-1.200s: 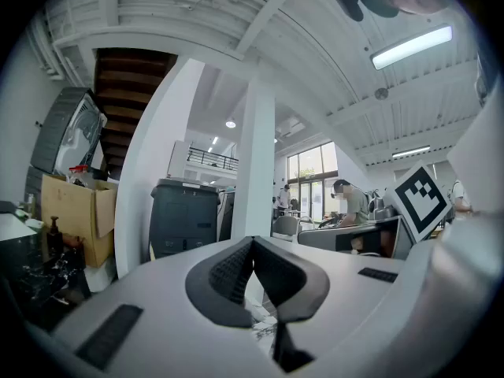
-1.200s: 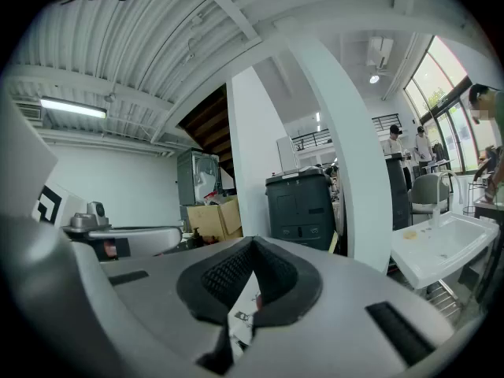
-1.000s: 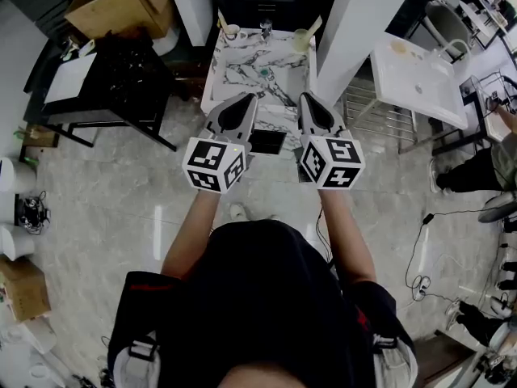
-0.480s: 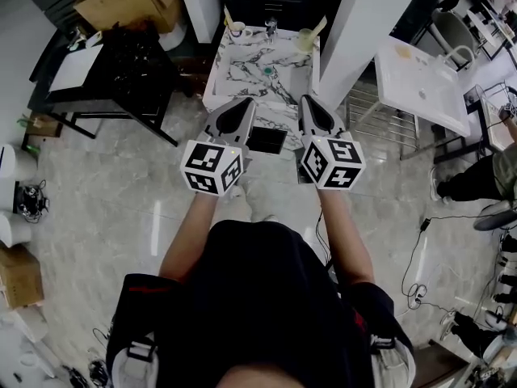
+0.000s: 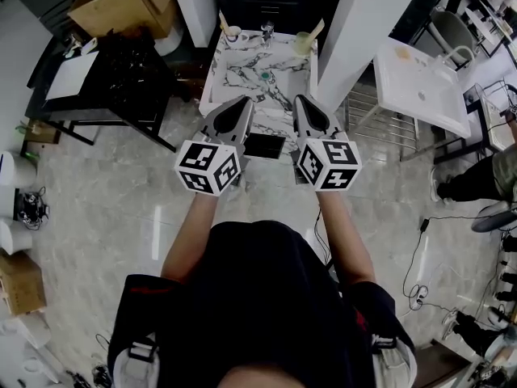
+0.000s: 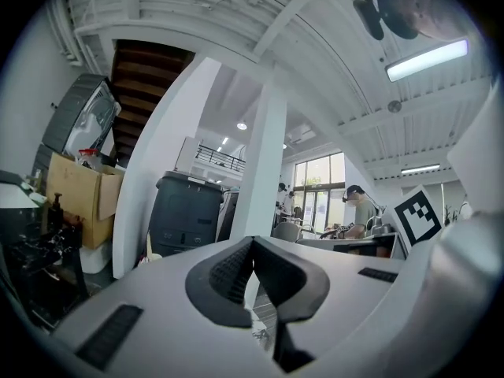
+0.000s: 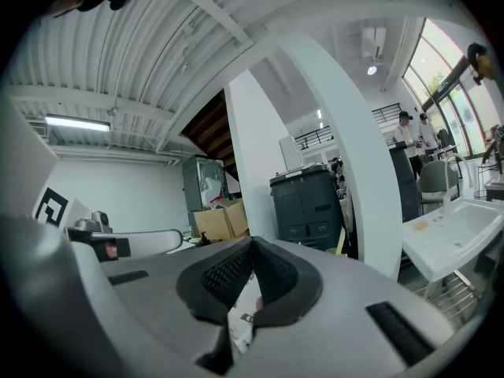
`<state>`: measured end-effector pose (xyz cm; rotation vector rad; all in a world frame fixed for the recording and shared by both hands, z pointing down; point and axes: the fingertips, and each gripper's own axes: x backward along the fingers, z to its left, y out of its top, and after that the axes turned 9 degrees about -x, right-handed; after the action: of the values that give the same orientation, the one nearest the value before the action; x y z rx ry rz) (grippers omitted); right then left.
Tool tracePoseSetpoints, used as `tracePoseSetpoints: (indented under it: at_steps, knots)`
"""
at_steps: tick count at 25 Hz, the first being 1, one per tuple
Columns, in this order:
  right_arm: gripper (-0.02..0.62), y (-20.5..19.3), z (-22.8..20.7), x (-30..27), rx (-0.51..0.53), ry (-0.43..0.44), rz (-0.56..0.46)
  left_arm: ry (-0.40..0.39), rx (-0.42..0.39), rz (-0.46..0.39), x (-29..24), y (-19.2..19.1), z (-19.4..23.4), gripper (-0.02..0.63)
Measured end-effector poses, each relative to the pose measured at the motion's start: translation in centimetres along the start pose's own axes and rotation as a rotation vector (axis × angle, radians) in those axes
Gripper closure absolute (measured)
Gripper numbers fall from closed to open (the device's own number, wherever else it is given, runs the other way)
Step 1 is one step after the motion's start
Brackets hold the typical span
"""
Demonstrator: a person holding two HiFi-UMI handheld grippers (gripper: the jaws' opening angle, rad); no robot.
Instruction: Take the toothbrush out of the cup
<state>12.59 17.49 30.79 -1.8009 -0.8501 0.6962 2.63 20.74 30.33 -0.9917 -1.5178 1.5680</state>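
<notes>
In the head view a marble-topped table (image 5: 242,75) stands ahead. At its far edge are a white cup (image 5: 234,33) with a toothbrush (image 5: 223,20), a small glass (image 5: 266,31), and a pale green cup (image 5: 302,44) with a toothbrush (image 5: 316,28). My left gripper (image 5: 243,103) and right gripper (image 5: 300,102) are held side by side over the table's near end, well short of the cups. Both point level. The left gripper (image 6: 252,242) and the right gripper (image 7: 252,242) are each shut with nothing between the pads.
A black flat device (image 5: 264,145) lies at the table's near edge, between the grippers. A small teal object (image 5: 265,75) sits mid-table. A black table (image 5: 113,75) and cardboard box (image 5: 121,6) stand left. A white pillar (image 5: 363,23), a white sink (image 5: 420,75) and a person (image 5: 485,168) are at right.
Nothing much differs. The head camera has shifted slightly, and both grippers stay shut and side by side at the table's near end.
</notes>
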Motion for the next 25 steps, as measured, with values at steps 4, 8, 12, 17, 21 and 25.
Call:
tracePoseSetpoints:
  at_steps: [4,8,12,17,21,25]
  knots:
    - [0.561,0.3,-0.3,-1.9,0.006,0.008,0.003,0.009,0.025,-0.009,-1.4,0.2,1.6,0.595]
    - [0.561,0.6,-0.8,-4.6,0.007,0.017,0.011,0.014,0.022,0.005,-3.2,0.0,3.5,0.595]
    - [0.561,1.0,-1.3,-7.4,0.018,0.018,0.020,0.013,0.030,0.011,-5.3,-0.1,5.6,0.595]
    - [0.561,1.9,-2.1,-10.6,0.012,0.008,0.024,-0.003,0.063,0.005,-7.7,0.3,8.0,0.595]
    - [0.561,2.7,-2.6,-13.0,0.004,-0.010,0.019,-0.017,0.075,0.008,-9.3,0.6,10.1,0.595]
    - [0.561,3.0,-2.7,-15.7,-0.012,-0.027,0.026,-0.030,0.081,0.016,-10.7,0.8,12.4,0.595]
